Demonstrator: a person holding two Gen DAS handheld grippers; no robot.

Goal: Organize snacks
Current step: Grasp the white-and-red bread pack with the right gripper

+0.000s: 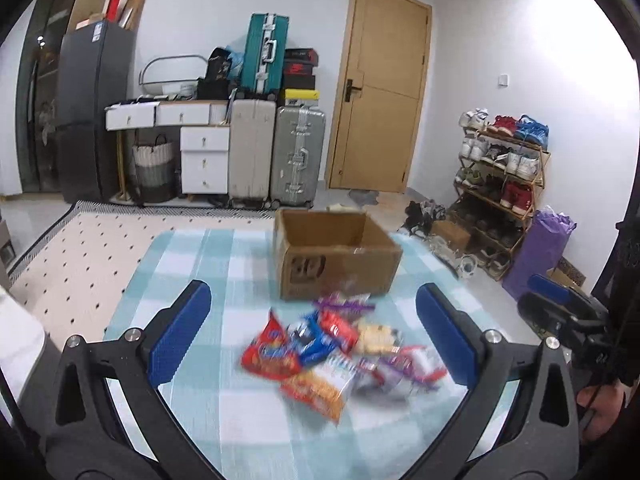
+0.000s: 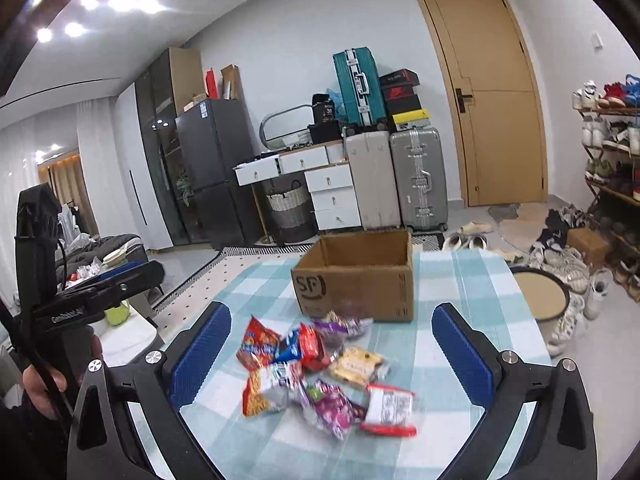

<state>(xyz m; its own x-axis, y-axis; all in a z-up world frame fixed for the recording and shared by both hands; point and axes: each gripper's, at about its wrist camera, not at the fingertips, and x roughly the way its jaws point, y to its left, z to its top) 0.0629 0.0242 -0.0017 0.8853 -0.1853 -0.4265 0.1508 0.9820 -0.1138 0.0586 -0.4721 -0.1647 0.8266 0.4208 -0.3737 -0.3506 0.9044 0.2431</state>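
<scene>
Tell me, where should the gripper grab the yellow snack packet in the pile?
Probably by its right-hand end. The yellow snack packet lies flat on the checked tablecloth, at the pile's right edge, with bare cloth beside it and other packets crowding its left. The open right gripper could come down from the right and pinch that free end across its thin sides.
</scene>
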